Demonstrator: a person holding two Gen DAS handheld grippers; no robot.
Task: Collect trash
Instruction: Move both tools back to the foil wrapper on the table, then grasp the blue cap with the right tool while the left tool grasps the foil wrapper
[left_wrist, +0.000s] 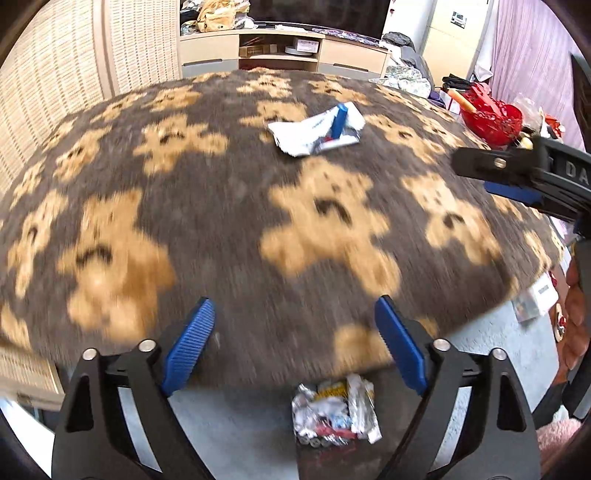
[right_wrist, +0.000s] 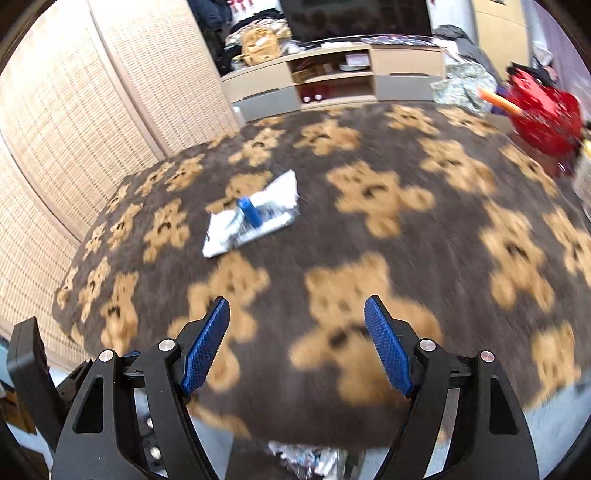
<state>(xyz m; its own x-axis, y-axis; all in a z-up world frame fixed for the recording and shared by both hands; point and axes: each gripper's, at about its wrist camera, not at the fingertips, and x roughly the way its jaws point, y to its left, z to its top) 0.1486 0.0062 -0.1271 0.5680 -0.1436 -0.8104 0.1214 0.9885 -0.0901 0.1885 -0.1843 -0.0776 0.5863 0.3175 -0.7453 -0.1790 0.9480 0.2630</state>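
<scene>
We see a crumpled white wrapper (left_wrist: 314, 134) with a blue tube (left_wrist: 339, 120) lying mid-rug (left_wrist: 221, 206). Both our left gripper (left_wrist: 295, 345) and right gripper (right_wrist: 297, 341) spread empty fingers. Foil trash (left_wrist: 336, 415) sits below; a red basket (left_wrist: 491, 118) stands beside.

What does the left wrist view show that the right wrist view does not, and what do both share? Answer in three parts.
Only the left wrist view shows the right gripper from the side and the full bin of wrappers below the rug edge. Only the right wrist view shows the wicker screen filling its left side. Both show the bear-pattern rug, the white wrapper with a blue tube on it, and open, empty grippers.
</scene>
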